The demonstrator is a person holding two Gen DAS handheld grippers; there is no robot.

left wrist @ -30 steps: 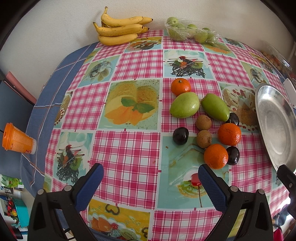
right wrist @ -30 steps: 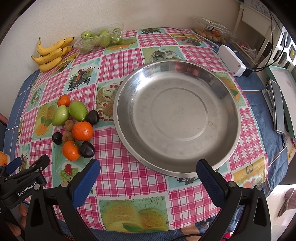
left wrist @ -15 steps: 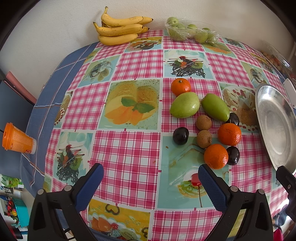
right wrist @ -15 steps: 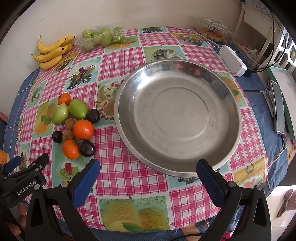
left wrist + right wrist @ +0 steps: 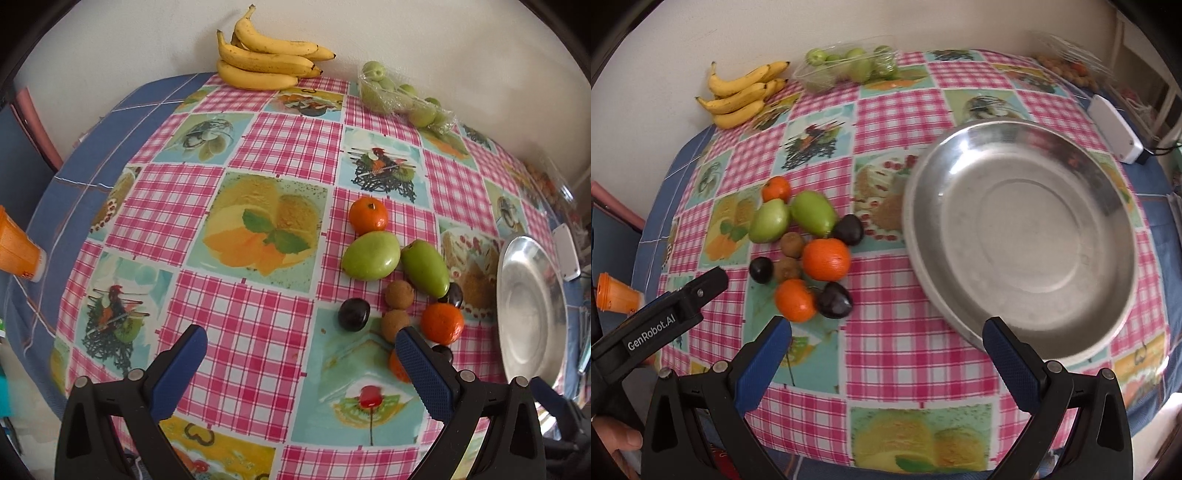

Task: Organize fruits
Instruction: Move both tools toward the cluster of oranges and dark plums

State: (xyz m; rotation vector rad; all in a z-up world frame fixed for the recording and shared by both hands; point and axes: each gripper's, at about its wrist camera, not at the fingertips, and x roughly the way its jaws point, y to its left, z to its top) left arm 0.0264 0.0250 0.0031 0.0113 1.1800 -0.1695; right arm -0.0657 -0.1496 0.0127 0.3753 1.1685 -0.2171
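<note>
Fruits [image 5: 809, 251] clustered: orange, green, dark, brown; metal bowl [image 5: 1019, 236] bare.

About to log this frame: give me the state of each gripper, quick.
Left gripper: open, holding nothing, above the tablecloth near the fruit.
Right gripper: open, holding nothing, between the fruit and the metal plate.

Soft daylight — fisheye bulge, slight blur

Checked table [image 5: 886, 354] bears loose fruit [image 5: 826, 259], bananas [image 5: 742, 96], steel dish [image 5: 1021, 236].
</note>
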